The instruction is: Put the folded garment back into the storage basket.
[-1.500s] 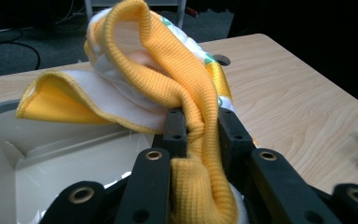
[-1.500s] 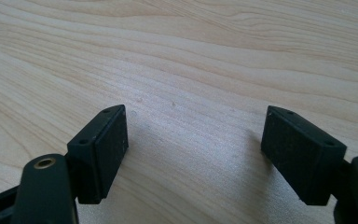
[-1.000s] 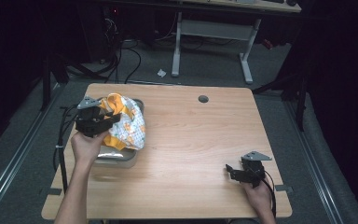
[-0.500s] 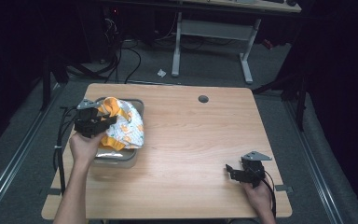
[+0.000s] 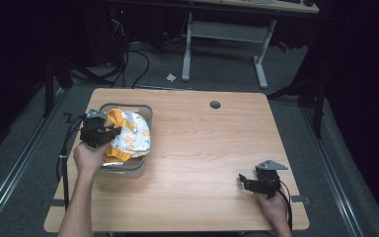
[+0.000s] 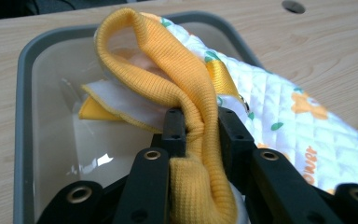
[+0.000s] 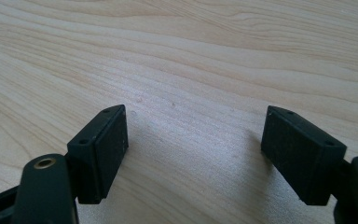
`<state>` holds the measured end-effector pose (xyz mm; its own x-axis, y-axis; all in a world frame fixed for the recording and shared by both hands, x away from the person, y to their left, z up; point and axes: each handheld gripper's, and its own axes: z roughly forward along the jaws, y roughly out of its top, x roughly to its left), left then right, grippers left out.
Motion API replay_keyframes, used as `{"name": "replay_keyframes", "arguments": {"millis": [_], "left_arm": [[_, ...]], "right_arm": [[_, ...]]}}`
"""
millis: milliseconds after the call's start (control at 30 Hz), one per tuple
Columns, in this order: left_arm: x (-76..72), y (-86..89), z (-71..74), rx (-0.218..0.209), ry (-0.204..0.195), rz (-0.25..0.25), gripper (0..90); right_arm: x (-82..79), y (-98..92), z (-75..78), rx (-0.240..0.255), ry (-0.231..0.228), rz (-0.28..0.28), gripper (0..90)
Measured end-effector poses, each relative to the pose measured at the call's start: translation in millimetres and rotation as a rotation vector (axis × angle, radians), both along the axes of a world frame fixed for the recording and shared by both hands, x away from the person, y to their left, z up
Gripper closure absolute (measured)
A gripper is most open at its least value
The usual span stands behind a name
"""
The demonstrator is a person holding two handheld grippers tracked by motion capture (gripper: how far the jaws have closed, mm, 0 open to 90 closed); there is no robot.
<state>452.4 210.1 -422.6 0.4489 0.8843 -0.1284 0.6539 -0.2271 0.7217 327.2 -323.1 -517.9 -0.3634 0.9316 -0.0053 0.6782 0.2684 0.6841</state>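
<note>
Item: quilted garment [image 5: 131, 138], white with orange and green print and an orange ribbed cuff [image 6: 177, 84]. It is draped in and over the grey tub [image 5: 143, 109], part spilling over the tub's rim on the side toward the middle of the counter [image 5: 202, 168]; a folded white and yellow part is seen inside the tub.

Left tongs [image 5: 109, 133]: clenched on the orange ribbed cuff, which is pinched between the two black jaws and loops upward above the tub's open interior. The tongs are held over the tub's near-left part, in the left hand [image 5: 90, 157].

Right tongs [image 5: 243, 180]: released, jaws spread wide, nothing between them. They are set low over bare wood, well apart from the tub, toward the counter's near right corner.

A round cable hole [image 5: 215, 104] is noted beyond the tub, near the counter's far edge.
</note>
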Motion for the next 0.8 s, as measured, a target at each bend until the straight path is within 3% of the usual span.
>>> {"name": "replay_keyframes", "arguments": {"millis": [467,600,700,800], "left_arm": [[6.9,-0.3,-20.3,0.076,0.054,0.018,74.0],[9.5,-3.6,-26.1,0.119,0.080,0.035,69.5],[9.8,-5.0,-26.9,0.147,0.082,0.062,59.9],[9.2,-4.0,-24.4,0.146,0.070,0.100,49.5]], "right_arm": [[0.0,0.2,0.0,0.001,0.001,-0.002,23.2],[0.0,0.1,0.0,0.000,0.000,-0.002,23.2],[0.1,0.1,0.0,0.000,0.000,-0.002,23.2],[0.1,0.1,0.0,0.000,0.000,-0.002,23.2]]}}
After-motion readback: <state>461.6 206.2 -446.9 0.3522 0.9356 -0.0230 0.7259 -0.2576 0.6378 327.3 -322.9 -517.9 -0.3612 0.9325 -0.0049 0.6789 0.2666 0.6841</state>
